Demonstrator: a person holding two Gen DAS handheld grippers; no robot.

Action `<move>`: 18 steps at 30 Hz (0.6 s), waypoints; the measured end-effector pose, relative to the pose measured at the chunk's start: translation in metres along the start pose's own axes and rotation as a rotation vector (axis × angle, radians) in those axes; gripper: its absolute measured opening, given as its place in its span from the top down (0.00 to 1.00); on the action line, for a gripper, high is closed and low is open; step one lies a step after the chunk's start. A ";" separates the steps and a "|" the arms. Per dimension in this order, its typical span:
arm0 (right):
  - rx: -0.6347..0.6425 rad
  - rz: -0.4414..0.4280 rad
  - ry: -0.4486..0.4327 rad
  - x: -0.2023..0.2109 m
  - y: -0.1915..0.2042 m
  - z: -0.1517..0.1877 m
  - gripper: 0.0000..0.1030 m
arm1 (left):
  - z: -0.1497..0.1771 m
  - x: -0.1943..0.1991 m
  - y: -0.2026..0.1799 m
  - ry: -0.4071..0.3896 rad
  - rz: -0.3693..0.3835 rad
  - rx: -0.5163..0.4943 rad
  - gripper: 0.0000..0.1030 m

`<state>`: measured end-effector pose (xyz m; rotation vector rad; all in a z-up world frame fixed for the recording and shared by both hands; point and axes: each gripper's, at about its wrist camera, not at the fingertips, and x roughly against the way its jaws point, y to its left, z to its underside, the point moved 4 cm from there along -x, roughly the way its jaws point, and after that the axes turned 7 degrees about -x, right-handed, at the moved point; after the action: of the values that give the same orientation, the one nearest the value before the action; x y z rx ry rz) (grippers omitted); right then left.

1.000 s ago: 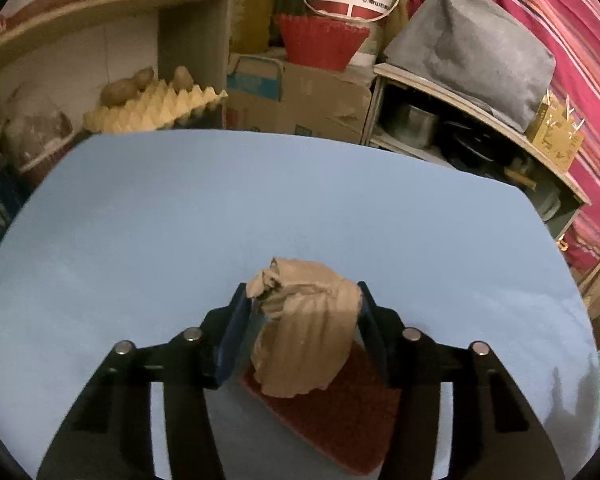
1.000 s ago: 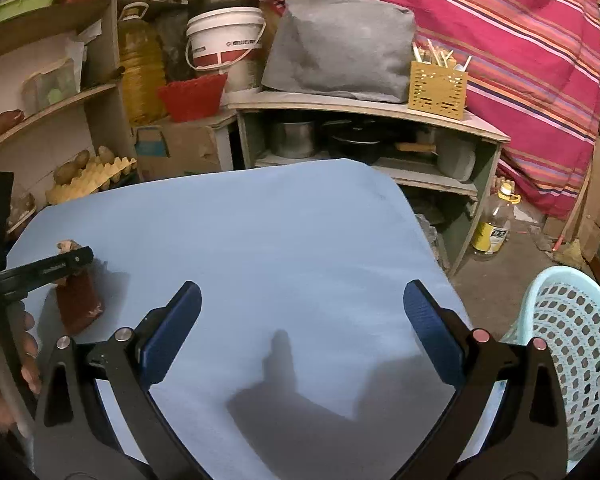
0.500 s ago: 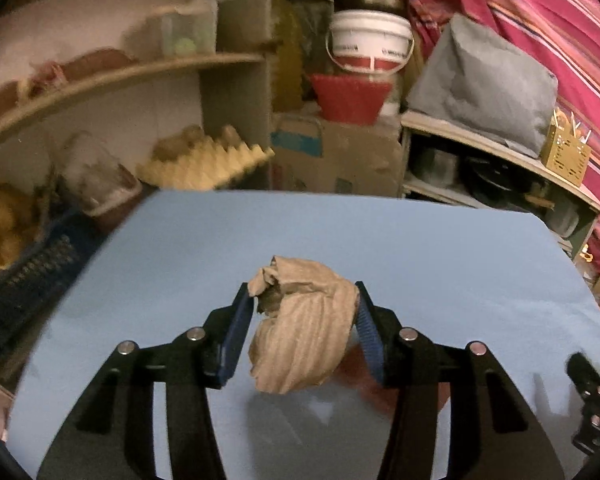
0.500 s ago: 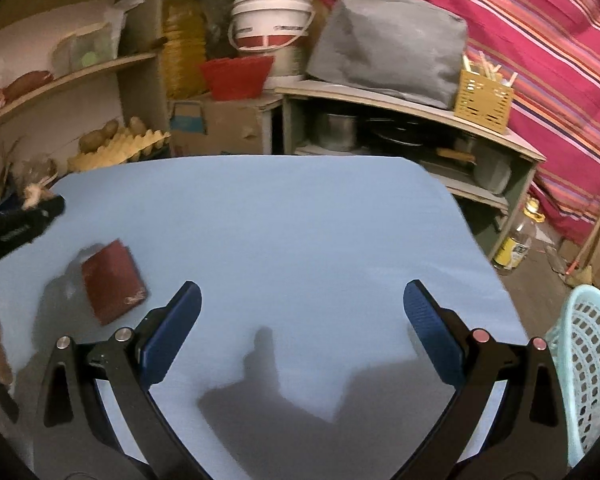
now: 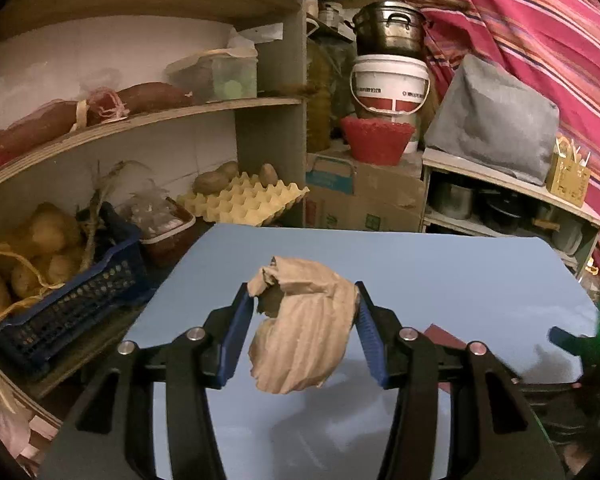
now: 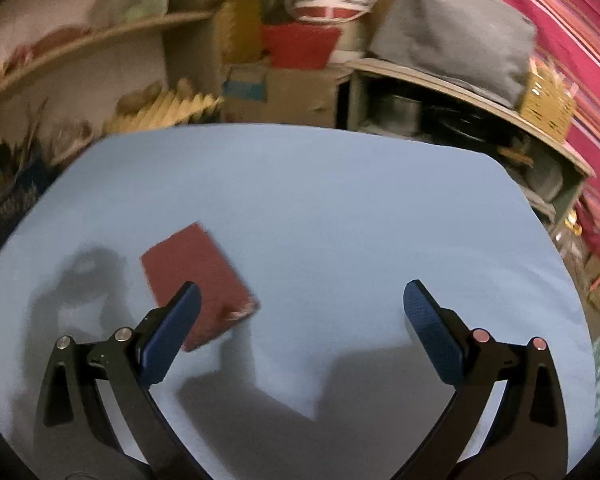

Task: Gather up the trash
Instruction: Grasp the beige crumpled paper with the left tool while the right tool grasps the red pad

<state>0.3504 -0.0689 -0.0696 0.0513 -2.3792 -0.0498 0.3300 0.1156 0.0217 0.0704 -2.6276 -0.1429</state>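
The table now carries only the red card, at 10 o'clock of the right gripper, whose fingers gape empty; the left gripper has lifted the paper wad, fingers clamped on it; one piece remains.

Both the left gripper and right gripper have black angular arms, silver round rivets and blue ribbed finger pads
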 end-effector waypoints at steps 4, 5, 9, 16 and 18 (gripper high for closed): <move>0.109 0.000 0.028 -0.010 0.026 0.003 0.04 | -0.005 0.008 0.016 -0.031 -0.010 0.021 0.51; 0.129 0.003 0.035 -0.011 0.030 0.005 0.04 | -0.006 0.009 0.020 -0.036 -0.011 0.029 0.51; 0.199 0.011 0.063 -0.020 0.048 0.008 0.04 | -0.010 0.010 0.032 -0.046 -0.014 0.064 0.51; 0.234 0.005 0.105 -0.040 0.062 0.003 0.04 | -0.013 0.015 0.038 -0.068 -0.027 0.051 0.51; 0.229 -0.008 0.117 -0.043 0.064 0.003 0.04 | -0.012 0.014 0.042 -0.060 -0.014 0.071 0.51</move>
<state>0.3781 -0.0030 -0.0976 0.1684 -2.2572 0.2167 0.3226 0.1554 0.0432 0.1102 -2.6925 -0.0568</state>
